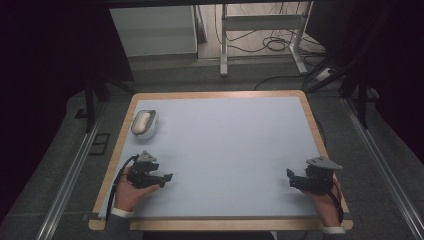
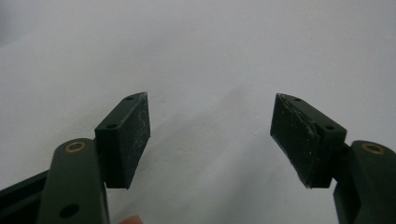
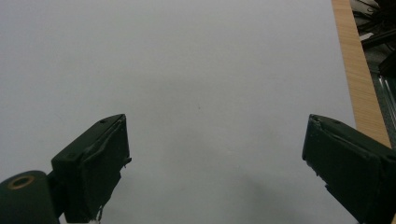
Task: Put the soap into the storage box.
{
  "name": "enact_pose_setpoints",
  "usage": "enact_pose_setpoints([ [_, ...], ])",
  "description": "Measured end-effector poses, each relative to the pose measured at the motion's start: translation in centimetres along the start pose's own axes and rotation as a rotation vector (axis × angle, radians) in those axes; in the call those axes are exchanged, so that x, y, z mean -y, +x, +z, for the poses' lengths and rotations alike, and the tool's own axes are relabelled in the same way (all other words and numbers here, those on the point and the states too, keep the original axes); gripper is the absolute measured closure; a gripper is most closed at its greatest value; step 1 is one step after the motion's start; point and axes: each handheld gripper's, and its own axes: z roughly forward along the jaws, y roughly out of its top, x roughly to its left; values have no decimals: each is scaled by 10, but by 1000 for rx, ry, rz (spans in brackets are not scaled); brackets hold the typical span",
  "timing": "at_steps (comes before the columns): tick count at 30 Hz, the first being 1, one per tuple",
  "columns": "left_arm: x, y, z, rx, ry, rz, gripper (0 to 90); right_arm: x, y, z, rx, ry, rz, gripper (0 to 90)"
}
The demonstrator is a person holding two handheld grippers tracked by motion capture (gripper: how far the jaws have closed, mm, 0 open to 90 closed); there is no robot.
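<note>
A person sits at a pale blue bench point(image 1: 230, 150) with a wooden rim, one hand-held gripper in each hand, both resting low near the bench's near edge. The left hand-held gripper point(image 1: 167, 177) sits toward the near left corner, jaws spread and empty, pointing right. The right hand-held gripper point(image 1: 290, 177) sits toward the near right corner, jaws likewise spread wide and holding nothing, pointing left. The thing nearest them is a small white oval case point(image 1: 144, 123), seemingly lying open, close to the left edge, beyond the left hand-held gripper. To pick it up well, I would judge the left hand should turn toward the far edge, approach low, straddle the case across its narrow width and close gently.
</note>
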Motion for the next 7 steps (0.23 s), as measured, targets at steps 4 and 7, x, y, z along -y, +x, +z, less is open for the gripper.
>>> enact_pose_setpoints([
  [4, 1, 3, -1, 3, -3, -9, 283, 0, 1, -1, -3, -3, -5, 72],
  [7, 1, 4, -1, 4, -7, -11, 280, -1, 2, -1, -9, -10, -11, 72],
])
